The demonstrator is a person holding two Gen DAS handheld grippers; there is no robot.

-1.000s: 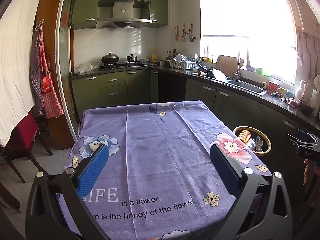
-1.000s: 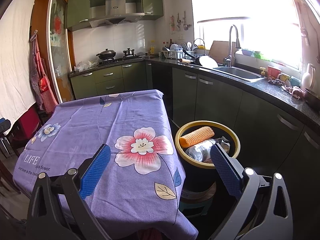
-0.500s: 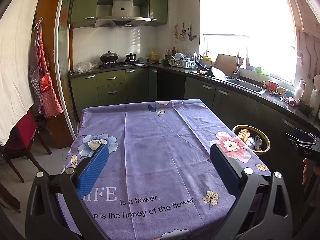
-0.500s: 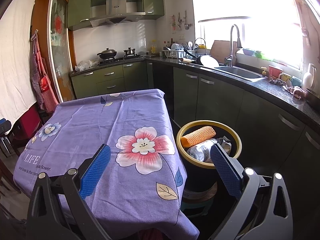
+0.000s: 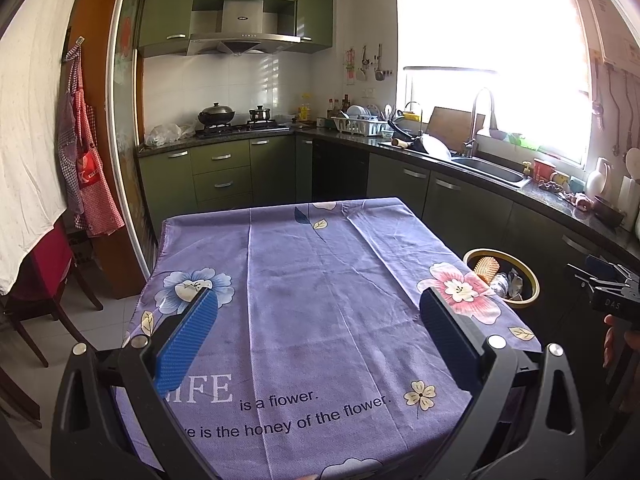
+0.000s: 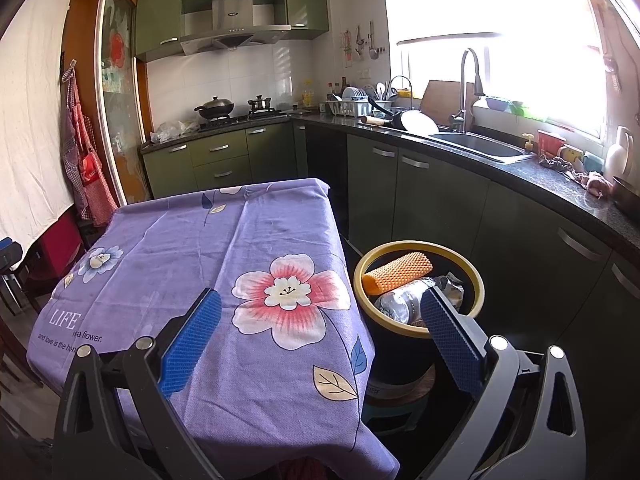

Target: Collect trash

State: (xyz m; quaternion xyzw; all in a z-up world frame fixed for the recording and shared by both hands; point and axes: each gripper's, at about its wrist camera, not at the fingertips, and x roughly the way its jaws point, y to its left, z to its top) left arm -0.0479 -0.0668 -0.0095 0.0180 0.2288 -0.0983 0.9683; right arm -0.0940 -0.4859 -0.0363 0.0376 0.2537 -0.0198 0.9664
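A black trash bin with a yellow rim (image 6: 478,280) stands on a low stool right of the table; it also shows in the left wrist view (image 5: 532,280). Inside lie an orange textured roll (image 6: 398,272), a clear plastic bottle (image 6: 400,304) and crumpled foil (image 6: 452,286). The table carries a purple flowered cloth (image 5: 312,300), also in the right wrist view (image 6: 224,252), with no trash visible on it. My left gripper (image 5: 318,328) is open and empty above the table's near edge. My right gripper (image 6: 320,328) is open and empty, over the table's right corner beside the bin.
Green kitchen cabinets and a dark counter with a sink (image 6: 480,146) run along the right and back. A stove with a wok (image 5: 216,114) is at the back. A red chair (image 5: 44,268) and hanging aprons (image 5: 86,168) are at the left.
Both grippers have drifted slightly back and up from the table; the view has shifted a little. Both stay open and empty.
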